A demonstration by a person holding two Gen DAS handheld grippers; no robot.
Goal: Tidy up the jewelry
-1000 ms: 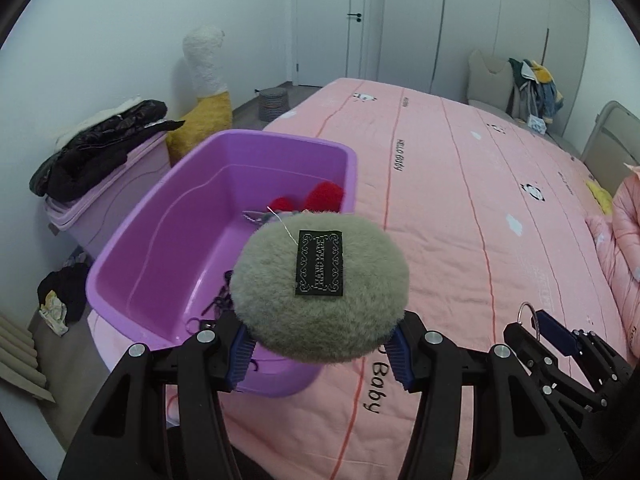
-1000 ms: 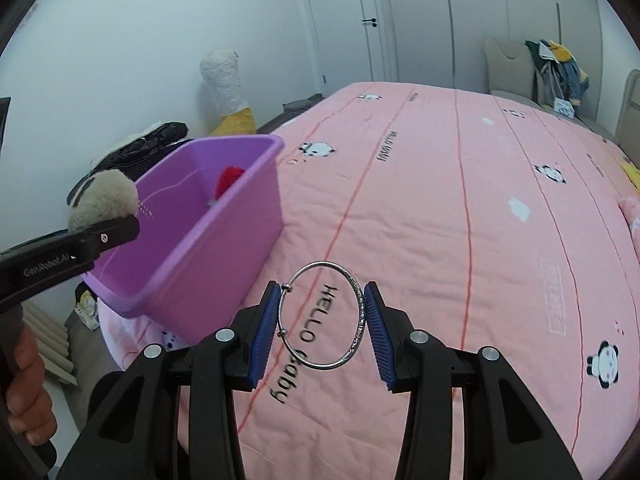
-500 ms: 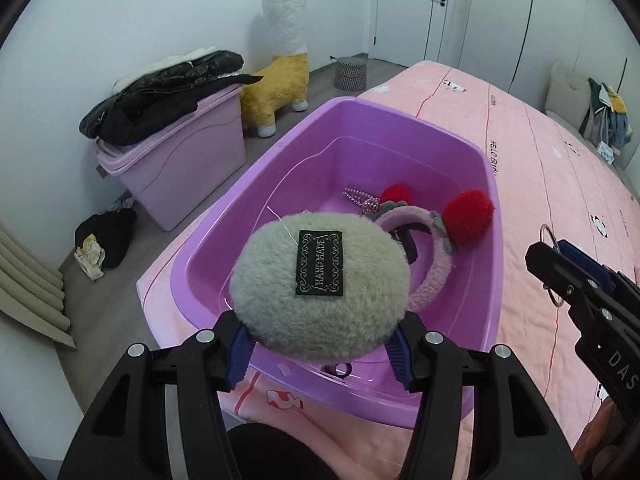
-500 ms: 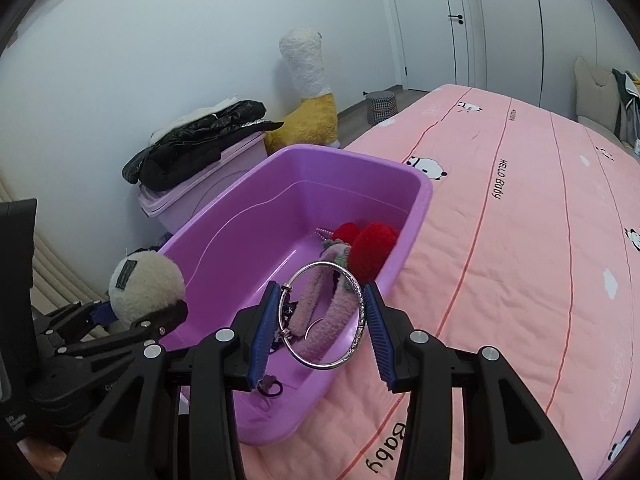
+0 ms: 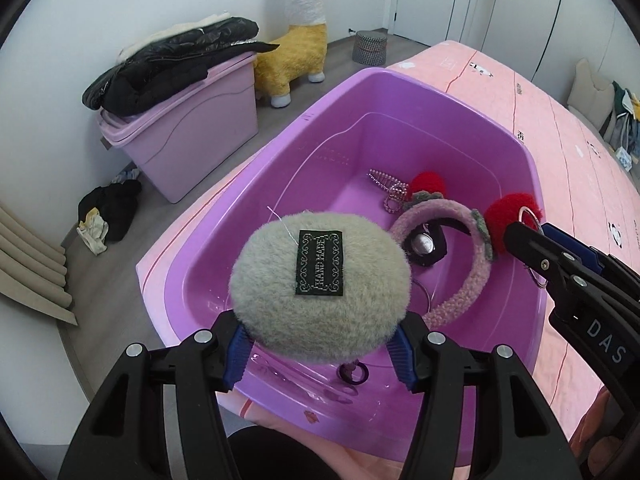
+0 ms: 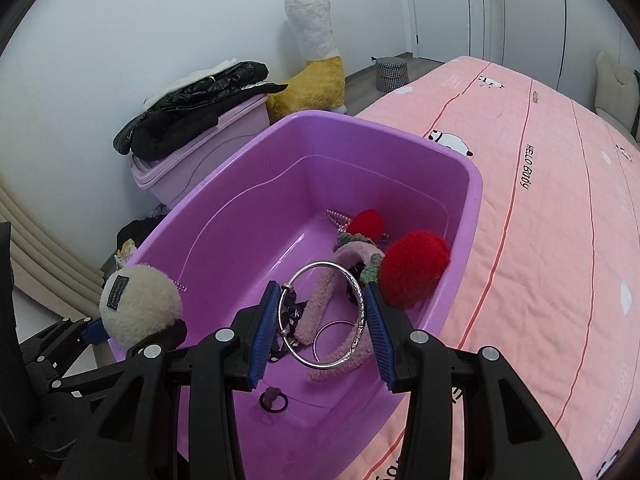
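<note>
Purple tub [image 5: 400, 80]; grey-beige pompom [image 5: 320, 292], black label; silver bangle [image 6: 326, 316]; pink panda-print bedspread [image 6: 560, 200].

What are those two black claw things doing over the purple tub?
A person is tidying jewelry and hair things into the purple tub on the pink bed. The left gripper is squeezing a fluffy grey pom-pom, and the right gripper is pinching a silver bangle. Both are held above the tub, not dropped in yet. Inside already lie a pink headband with red pom-poms, a small watch and a sparkly clip.
</note>
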